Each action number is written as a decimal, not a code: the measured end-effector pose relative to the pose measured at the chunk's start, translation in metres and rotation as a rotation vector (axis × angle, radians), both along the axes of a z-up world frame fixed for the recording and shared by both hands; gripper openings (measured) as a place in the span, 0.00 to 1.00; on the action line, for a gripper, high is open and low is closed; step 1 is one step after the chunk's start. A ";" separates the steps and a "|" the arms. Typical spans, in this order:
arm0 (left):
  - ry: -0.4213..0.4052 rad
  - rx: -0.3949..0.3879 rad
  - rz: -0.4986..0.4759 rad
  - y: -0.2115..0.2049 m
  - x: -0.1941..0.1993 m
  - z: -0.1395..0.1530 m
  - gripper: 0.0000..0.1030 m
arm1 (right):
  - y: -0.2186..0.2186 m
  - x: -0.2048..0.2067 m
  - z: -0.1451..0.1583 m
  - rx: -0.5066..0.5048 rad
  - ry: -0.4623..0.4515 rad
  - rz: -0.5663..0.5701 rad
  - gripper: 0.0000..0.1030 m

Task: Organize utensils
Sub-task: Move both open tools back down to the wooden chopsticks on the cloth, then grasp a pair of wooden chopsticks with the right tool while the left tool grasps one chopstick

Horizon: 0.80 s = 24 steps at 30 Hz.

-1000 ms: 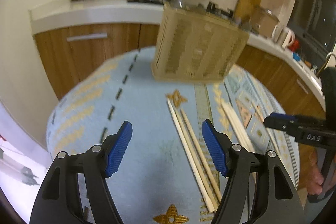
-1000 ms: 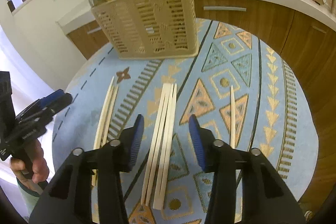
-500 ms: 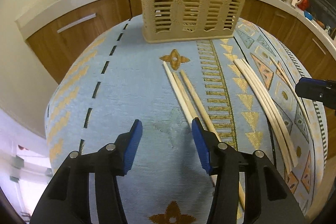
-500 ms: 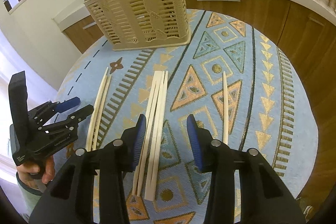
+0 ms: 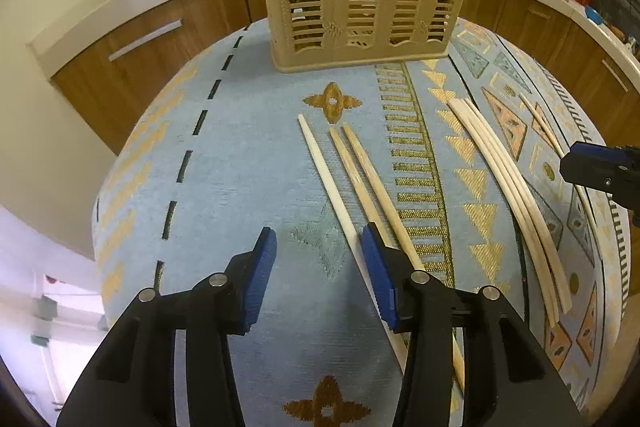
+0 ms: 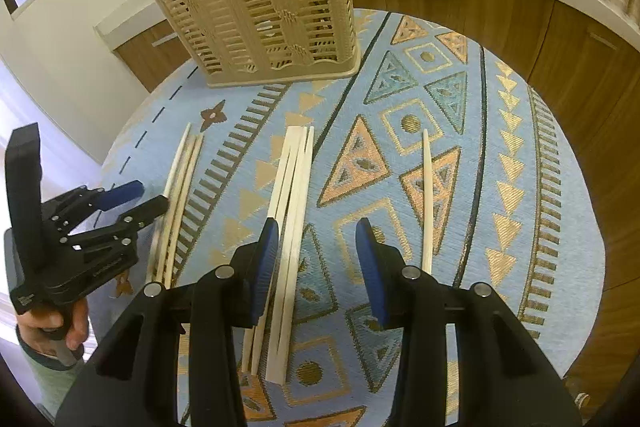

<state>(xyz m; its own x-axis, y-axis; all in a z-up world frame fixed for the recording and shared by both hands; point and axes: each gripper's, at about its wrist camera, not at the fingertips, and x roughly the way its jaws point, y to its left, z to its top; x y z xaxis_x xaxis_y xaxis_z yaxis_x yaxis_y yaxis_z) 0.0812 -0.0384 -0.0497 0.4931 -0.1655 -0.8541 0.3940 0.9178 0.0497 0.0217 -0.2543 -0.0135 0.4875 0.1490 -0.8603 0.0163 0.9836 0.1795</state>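
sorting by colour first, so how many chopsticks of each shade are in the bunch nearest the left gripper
pale chopstick: 1
tan chopsticks: 2
total: 3

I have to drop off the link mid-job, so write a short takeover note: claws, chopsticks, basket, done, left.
Left claw: closing, nothing gripped; the nearest chopstick of the left group of three chopsticks runs under its right pad.
Right claw: open, empty, over the middle bundle of chopsticks.
Single chopstick: lies alone to the right on the patterned tablecloth.
Beige slotted basket: upright at the far edge, some utensils already inside.
Done: no chopstick lifted at this moment.
Left: pick up all three groups and stand them in the basket.
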 end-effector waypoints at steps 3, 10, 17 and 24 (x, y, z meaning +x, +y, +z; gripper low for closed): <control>0.020 0.009 -0.003 -0.004 0.003 -0.002 0.42 | 0.000 0.002 -0.002 0.000 0.007 -0.002 0.35; -0.002 0.018 -0.007 -0.011 0.005 -0.003 0.38 | -0.001 0.005 -0.010 0.016 0.039 -0.016 0.35; -0.027 0.034 -0.041 -0.013 -0.002 -0.003 0.10 | 0.015 0.013 -0.024 0.000 0.101 0.025 0.20; -0.004 -0.012 -0.040 0.000 0.001 -0.001 0.07 | 0.029 0.015 -0.030 -0.068 0.131 0.043 0.19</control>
